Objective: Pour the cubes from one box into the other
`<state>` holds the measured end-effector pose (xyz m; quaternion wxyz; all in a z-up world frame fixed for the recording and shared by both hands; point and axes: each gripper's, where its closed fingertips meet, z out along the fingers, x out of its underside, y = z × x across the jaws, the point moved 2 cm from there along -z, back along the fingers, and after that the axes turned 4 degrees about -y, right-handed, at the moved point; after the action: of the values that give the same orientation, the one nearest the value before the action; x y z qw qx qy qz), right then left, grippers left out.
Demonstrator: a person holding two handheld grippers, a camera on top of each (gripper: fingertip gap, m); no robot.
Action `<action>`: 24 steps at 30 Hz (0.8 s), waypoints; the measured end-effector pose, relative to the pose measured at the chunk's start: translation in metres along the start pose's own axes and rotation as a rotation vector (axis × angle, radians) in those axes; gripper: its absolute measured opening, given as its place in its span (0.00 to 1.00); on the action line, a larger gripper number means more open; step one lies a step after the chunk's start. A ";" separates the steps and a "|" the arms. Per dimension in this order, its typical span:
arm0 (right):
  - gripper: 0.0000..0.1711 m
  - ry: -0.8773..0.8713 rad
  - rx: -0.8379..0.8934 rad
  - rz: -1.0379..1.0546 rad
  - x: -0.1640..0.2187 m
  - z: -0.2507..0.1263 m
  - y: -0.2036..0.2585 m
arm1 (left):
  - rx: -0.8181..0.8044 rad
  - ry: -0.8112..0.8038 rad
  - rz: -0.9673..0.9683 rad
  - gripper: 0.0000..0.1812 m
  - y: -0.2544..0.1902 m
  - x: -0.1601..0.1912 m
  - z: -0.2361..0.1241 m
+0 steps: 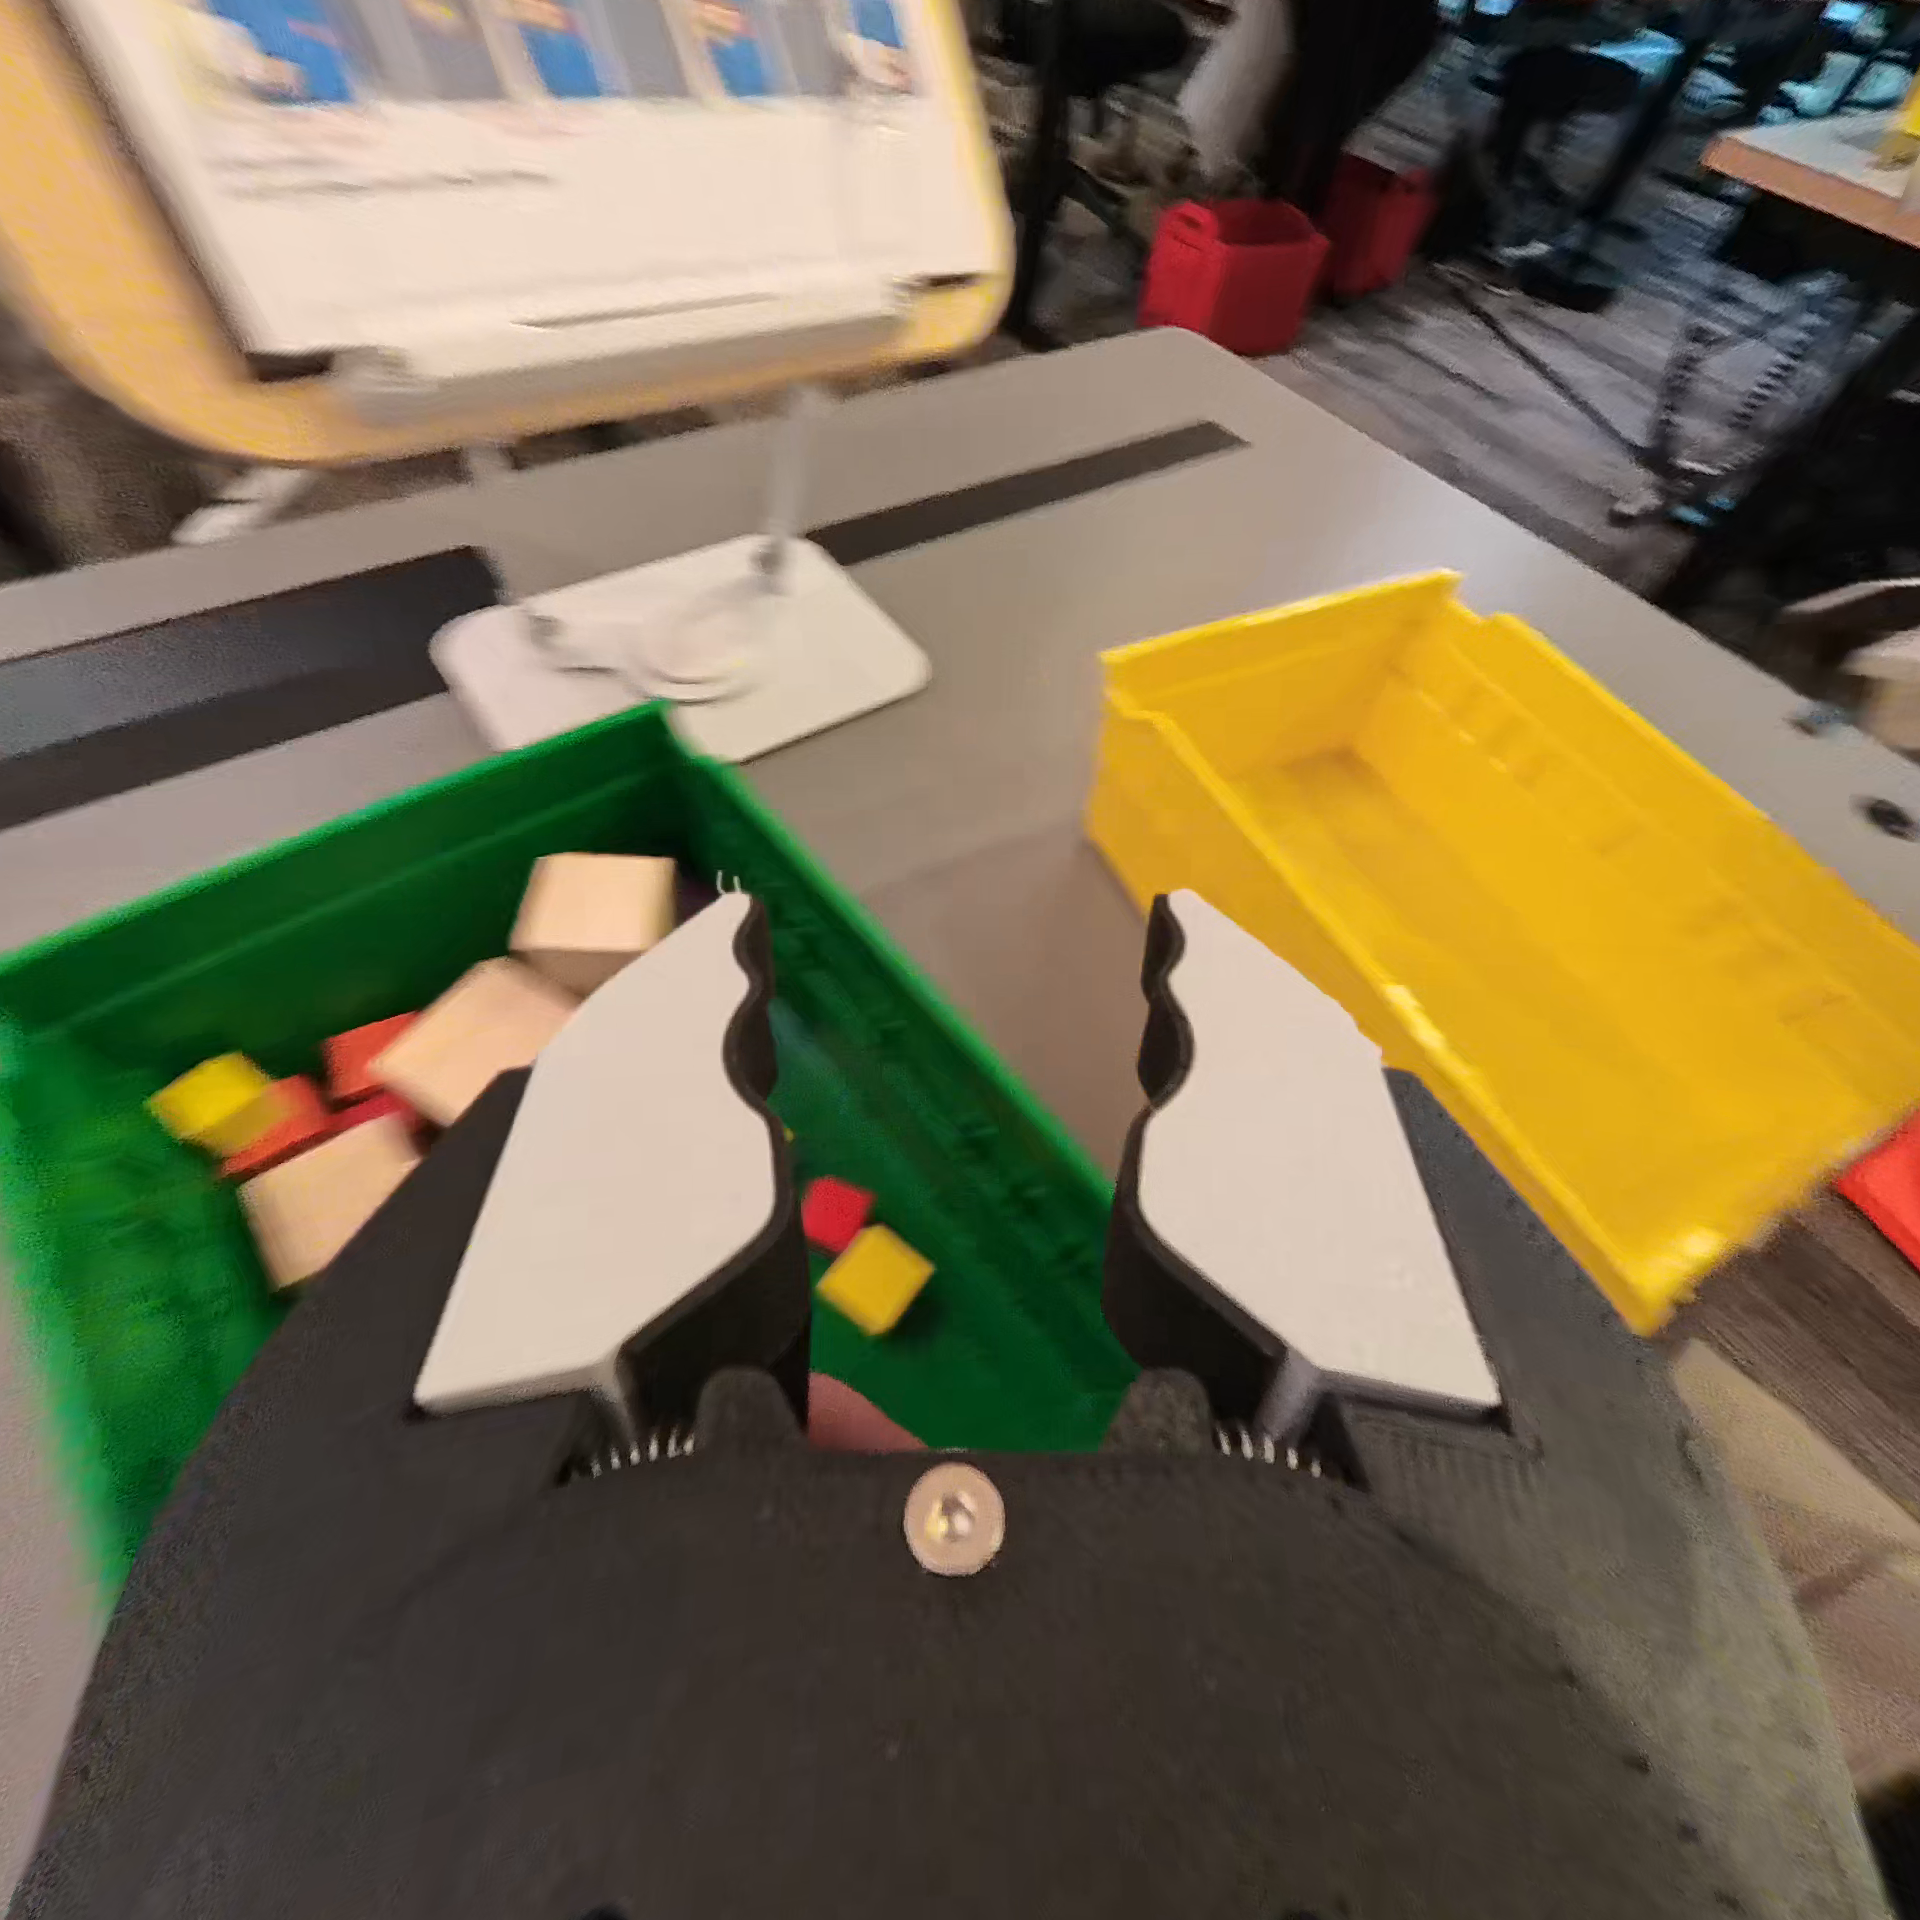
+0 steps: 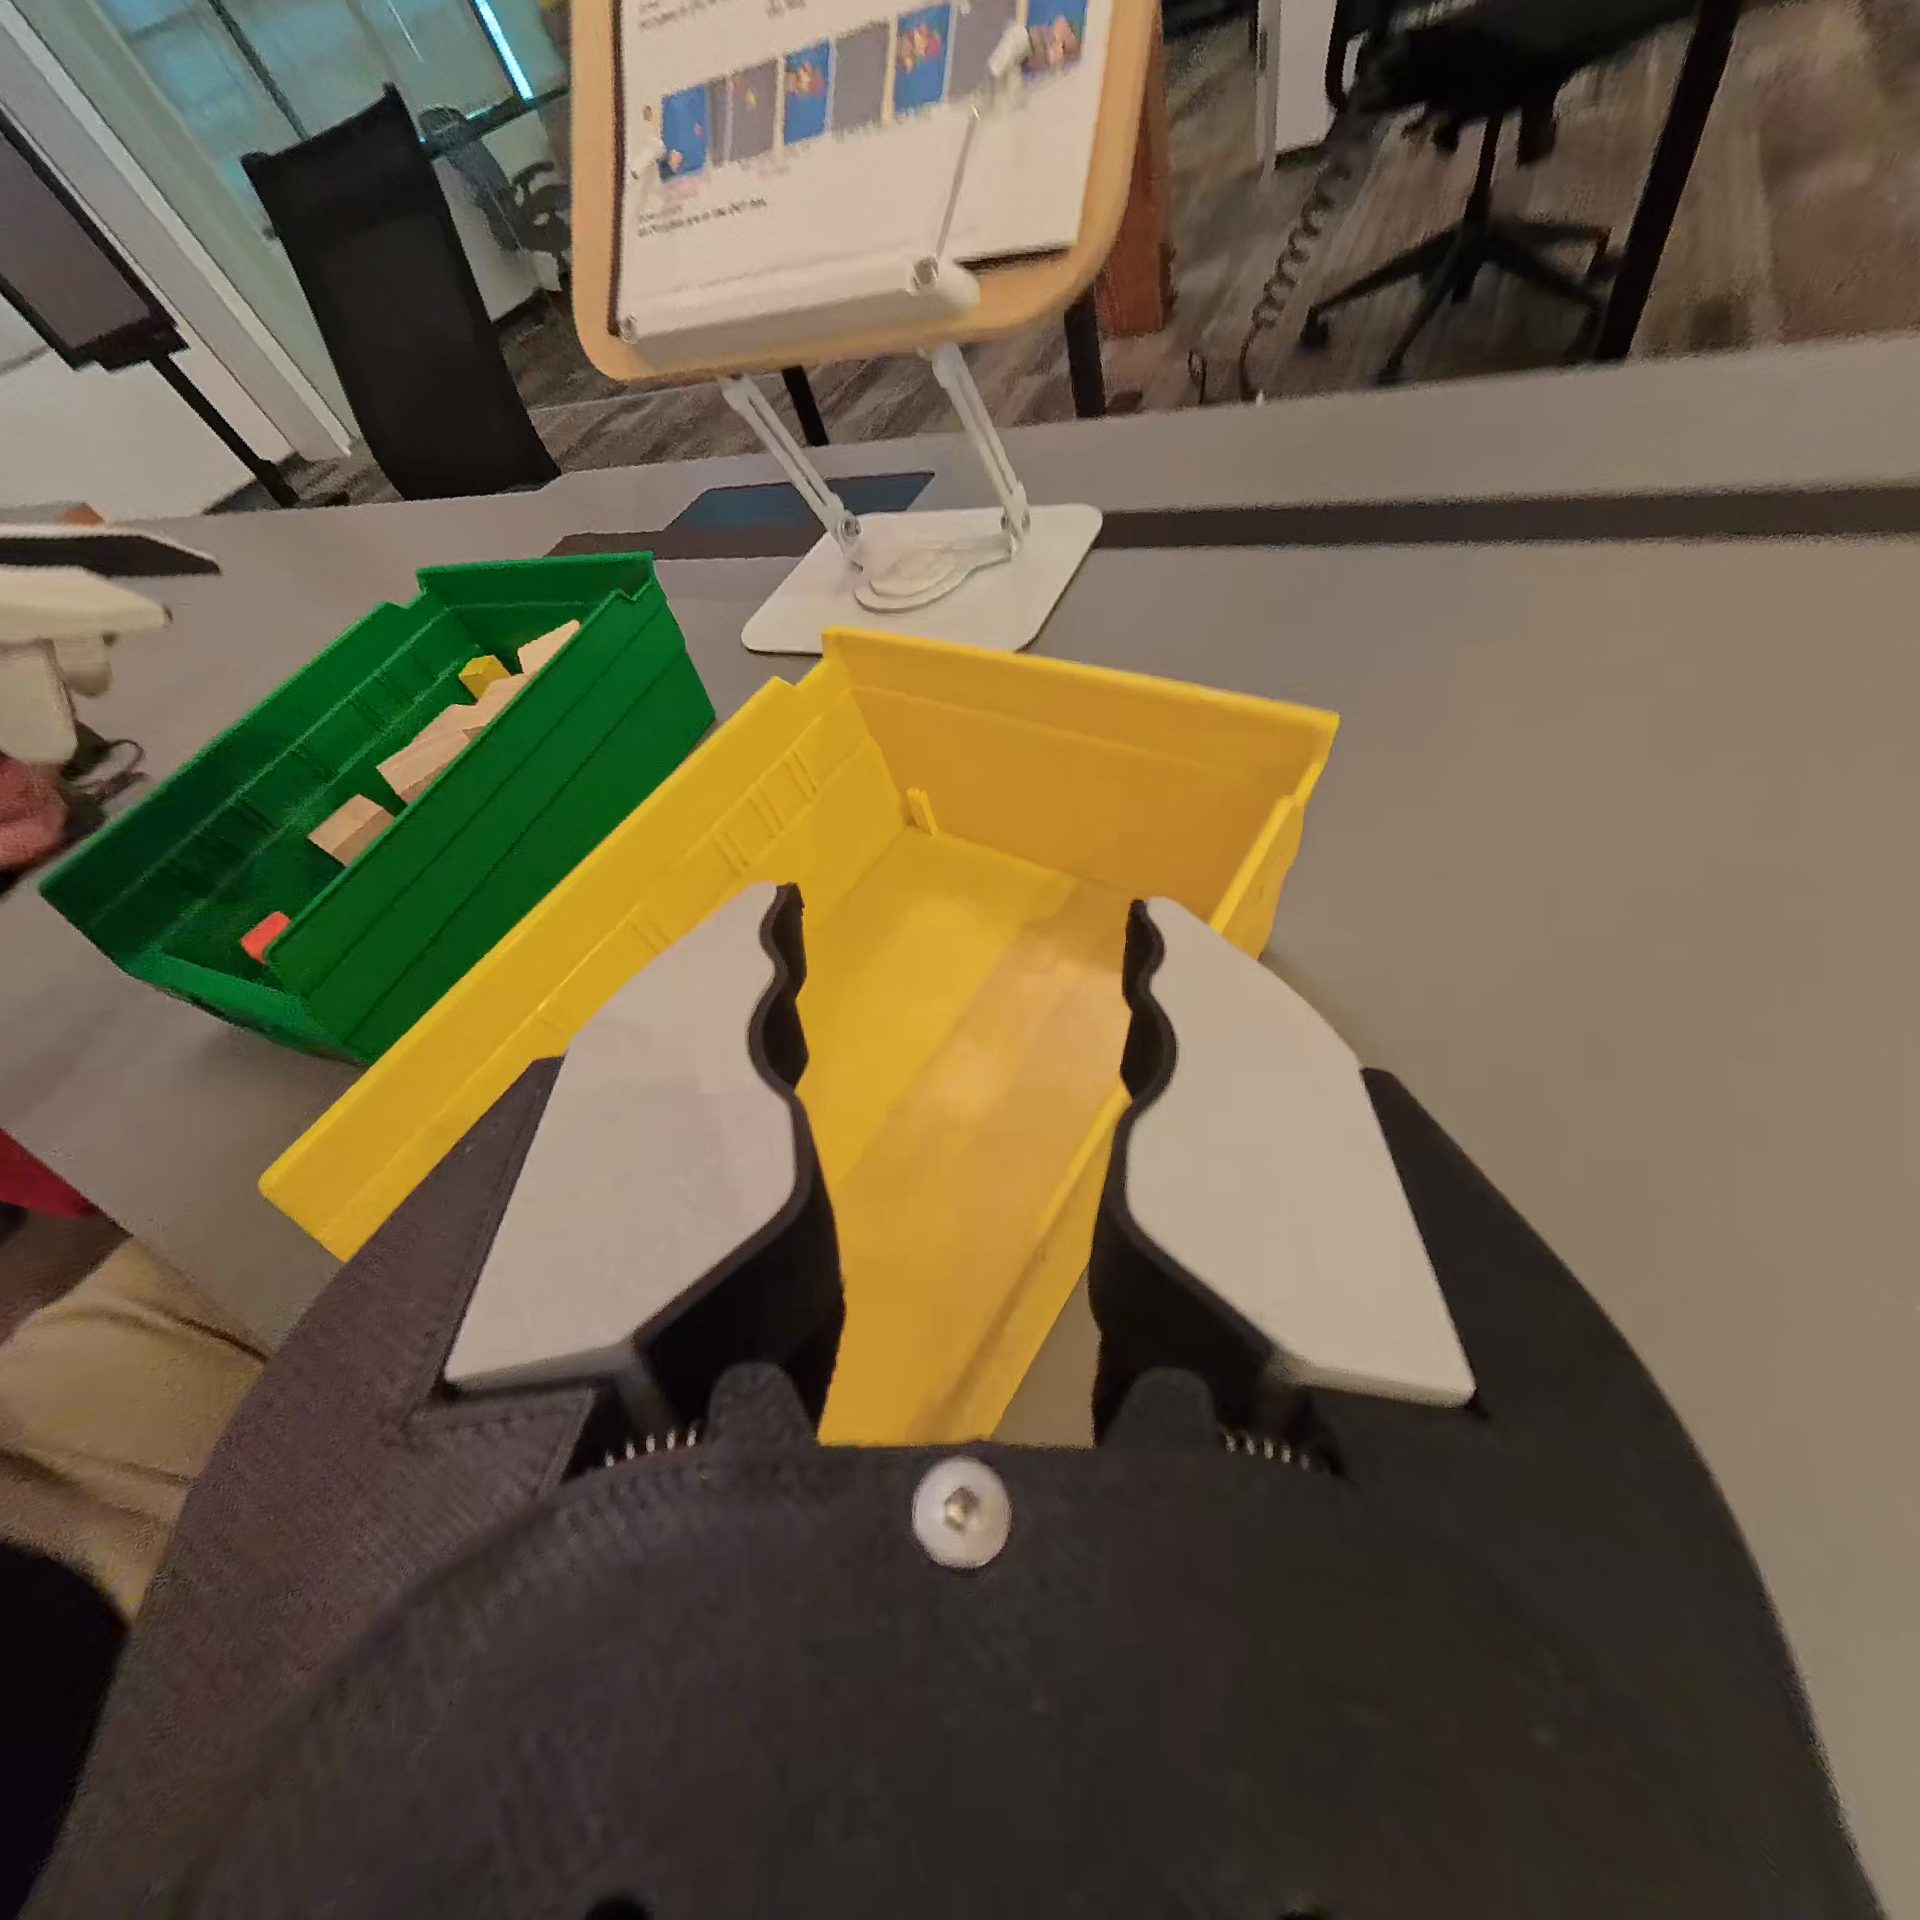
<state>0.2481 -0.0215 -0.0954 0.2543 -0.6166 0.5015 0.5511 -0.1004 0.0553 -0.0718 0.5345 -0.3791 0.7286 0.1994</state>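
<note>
A green box point(image 1: 343, 883) holds several cubes point(image 1: 592, 914): wooden, red and yellow ones. An empty yellow box point(image 1: 1558, 935) stands to its right. My left gripper point(image 1: 951, 914) is open, above the green box's right wall, with one finger over the box and the other over the table between the boxes. In the right wrist view the green box point(image 2: 499, 862) sits at the left and the yellow box point(image 2: 1060, 758) in the middle. My right gripper point(image 2: 961, 904) is open above the yellow box's near end, its right finger near the right wall.
A white stand point(image 2: 925, 582) holding a board with a printed sheet point(image 2: 852, 177) stands on the grey table point(image 2: 1558, 831) behind the boxes. A red container point(image 1: 1226, 270) sits on the floor beyond the table. A red object point(image 1: 1886, 1195) lies by the yellow box's near corner.
</note>
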 end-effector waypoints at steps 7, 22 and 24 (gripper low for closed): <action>0.31 -0.026 -0.108 -0.150 -0.040 0.007 0.073 | -0.283 0.010 -0.030 0.37 0.141 0.010 -0.069; 0.34 0.531 -0.390 -0.249 -0.031 0.211 0.217 | -0.135 0.316 0.008 0.42 0.221 0.044 0.008; 0.34 0.624 -0.359 -0.290 -0.022 0.241 0.216 | -0.173 0.343 0.075 0.41 0.234 0.045 0.018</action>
<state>-0.0461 0.1147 -0.0869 0.0530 -0.8538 0.3578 0.3744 -0.2747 0.2003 -0.1464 0.3598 -0.4246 0.8028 0.2137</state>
